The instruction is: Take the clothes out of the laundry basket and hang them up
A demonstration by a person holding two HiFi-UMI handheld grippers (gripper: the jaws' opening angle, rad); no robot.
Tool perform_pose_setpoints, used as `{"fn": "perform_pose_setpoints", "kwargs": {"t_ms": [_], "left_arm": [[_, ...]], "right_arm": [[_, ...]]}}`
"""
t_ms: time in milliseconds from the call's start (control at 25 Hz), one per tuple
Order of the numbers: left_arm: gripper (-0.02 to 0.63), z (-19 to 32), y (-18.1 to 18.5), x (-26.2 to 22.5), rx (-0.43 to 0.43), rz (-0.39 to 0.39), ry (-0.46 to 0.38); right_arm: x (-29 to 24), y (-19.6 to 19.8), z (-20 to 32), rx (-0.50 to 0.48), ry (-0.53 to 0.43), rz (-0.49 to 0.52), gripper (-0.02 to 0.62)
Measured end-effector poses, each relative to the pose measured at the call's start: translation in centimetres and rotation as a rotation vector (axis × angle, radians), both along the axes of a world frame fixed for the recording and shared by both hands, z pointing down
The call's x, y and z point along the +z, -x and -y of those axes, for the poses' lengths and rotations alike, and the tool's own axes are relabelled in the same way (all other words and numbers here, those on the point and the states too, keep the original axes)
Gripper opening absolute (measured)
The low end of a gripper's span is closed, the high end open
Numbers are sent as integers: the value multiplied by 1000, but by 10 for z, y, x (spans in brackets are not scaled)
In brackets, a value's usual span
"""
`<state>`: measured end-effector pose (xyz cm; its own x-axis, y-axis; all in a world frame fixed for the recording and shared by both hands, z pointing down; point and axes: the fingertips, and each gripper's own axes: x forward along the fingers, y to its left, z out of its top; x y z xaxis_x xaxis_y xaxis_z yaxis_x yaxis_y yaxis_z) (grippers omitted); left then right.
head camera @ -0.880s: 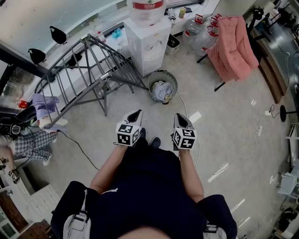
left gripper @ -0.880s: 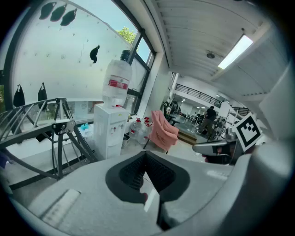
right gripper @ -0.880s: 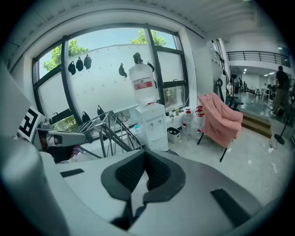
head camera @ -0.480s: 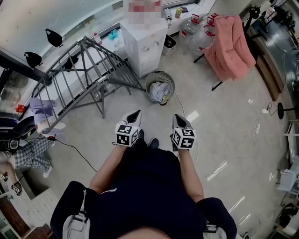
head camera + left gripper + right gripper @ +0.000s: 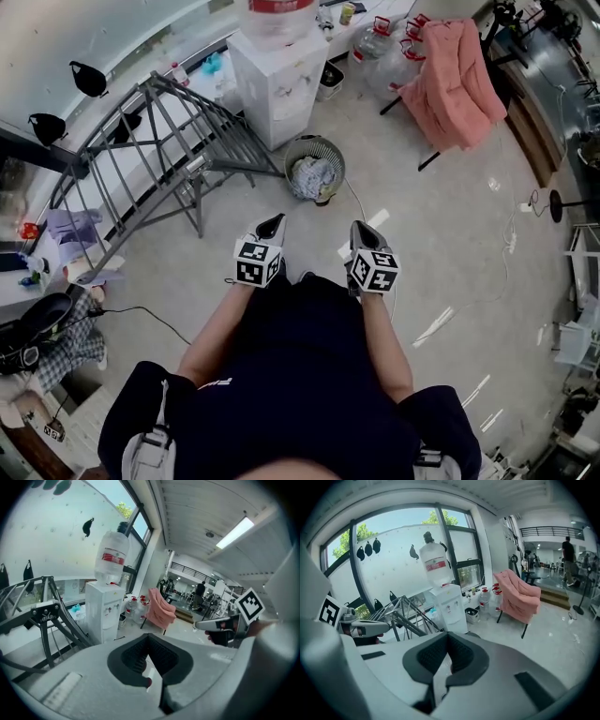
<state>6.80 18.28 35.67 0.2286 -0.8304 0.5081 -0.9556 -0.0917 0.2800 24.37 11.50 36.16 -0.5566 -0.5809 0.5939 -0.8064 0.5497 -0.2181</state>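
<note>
Both tongs are pressed together, empty.

Head view: the left gripper (image 5: pixel 272 225) and right gripper (image 5: pixel 364 234) point towards the round grey wire laundry basket (image 5: pixel 337 155), which stands apart on the floor with pale crumpled clothes (image 5: pixel 312 178) inside. The grey metal folding rack (image 5: pixel 159 131) beside it looks bare.

Left gripper view: jaws meet on nothing.

Right gripper view: likewise.

By my judgement nothing is hung yet, so the whole job remains.

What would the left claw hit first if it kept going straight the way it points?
Likely the laundry basket, which holds clothes: the shut left claw aims forward and down at it. Depth is unclear, so it may meet the floor just short.
</note>
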Motion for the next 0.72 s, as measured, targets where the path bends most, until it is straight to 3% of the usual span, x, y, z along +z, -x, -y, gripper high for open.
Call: {"fn": "perform_pose_setpoints", "kwargs": {"t_ms": [200, 480, 720], "left_arm": [[21, 12, 3, 16, 40, -10, 22], [21, 51, 17, 29, 14, -7, 67], [21, 94, 19, 48, -38, -13, 126]], "right_arm": [[11, 4, 6, 10, 21, -5, 0], [30, 9, 52, -7, 76, -12, 0], [62, 15, 96, -89, 134, -40, 0]]}}
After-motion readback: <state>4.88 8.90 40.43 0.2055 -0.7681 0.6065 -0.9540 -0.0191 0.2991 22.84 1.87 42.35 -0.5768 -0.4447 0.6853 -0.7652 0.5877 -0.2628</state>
